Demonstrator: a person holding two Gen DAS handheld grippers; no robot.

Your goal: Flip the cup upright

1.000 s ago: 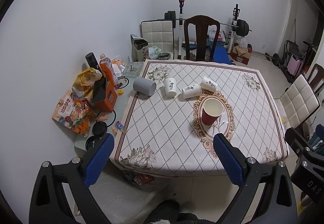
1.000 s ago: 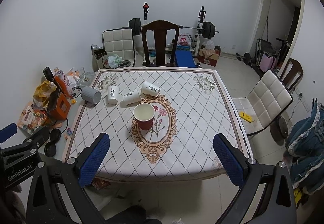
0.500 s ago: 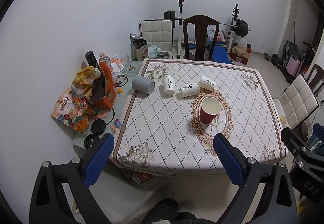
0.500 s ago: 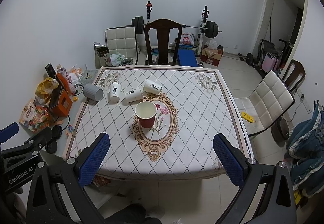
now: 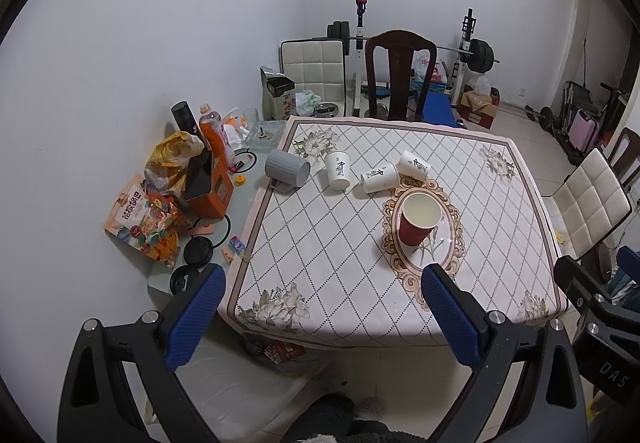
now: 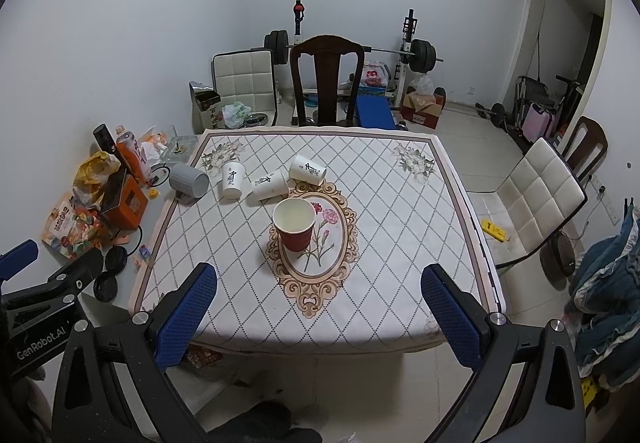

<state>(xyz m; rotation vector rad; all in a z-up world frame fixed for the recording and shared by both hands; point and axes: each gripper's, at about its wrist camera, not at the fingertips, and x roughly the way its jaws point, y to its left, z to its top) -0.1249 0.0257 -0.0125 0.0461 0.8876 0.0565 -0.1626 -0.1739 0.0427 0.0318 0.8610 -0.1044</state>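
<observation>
The red paper cup [image 6: 294,223] stands upright with a pale inside, on the worktop's [image 6: 400,243] oval medallion, ahead of and between the right gripper's [image 6: 318,313] wide-spread, empty fingers. The left gripper [image 5: 324,317] is equally wide and empty. Beyond lie three white printed cups [image 6: 270,185] and a grey mug [image 6: 189,181].

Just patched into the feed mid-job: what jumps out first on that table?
A red cup stands upright with its mouth open on the oval floral medallion at the middle of the table. Behind it, three white printed cups and a grey mug sit toward the far left; at least the mug and two cups lie on their sides. Both tools, left and right, hang open short of the table.
</observation>
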